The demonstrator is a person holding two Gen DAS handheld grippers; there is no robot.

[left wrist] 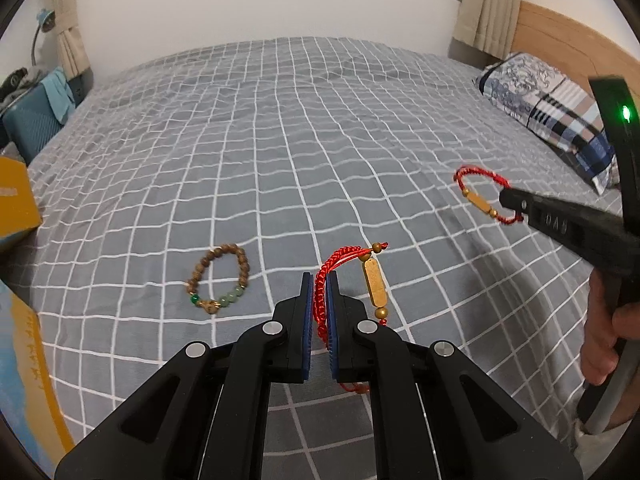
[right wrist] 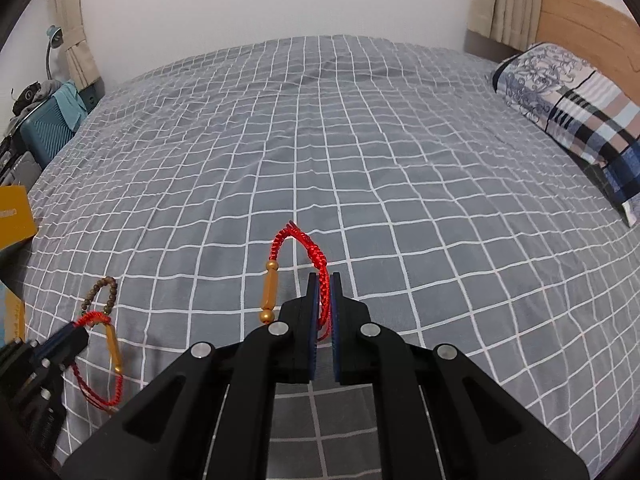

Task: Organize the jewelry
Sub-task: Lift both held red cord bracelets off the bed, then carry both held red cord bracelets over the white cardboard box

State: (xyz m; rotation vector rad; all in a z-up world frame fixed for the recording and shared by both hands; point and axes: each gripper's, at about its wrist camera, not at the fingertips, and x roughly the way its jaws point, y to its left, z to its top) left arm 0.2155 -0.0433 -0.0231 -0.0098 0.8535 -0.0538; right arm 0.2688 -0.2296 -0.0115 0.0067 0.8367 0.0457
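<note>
Altogether two red cord bracelets (left wrist: 325, 304) (right wrist: 316, 264), one wooden bead bracelet (left wrist: 218, 280).

A grey checked bedspread (right wrist: 360, 140) meets white wall (right wrist: 260, 4), wooden headboard (right wrist: 580, 20).

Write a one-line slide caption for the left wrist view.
Left gripper pinches a red bracelet above the bed, near a bead bracelet.

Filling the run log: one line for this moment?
left gripper: shut on red bracelet | right gripper: shut on second red bracelet | beaded bracelet: on bed
</note>
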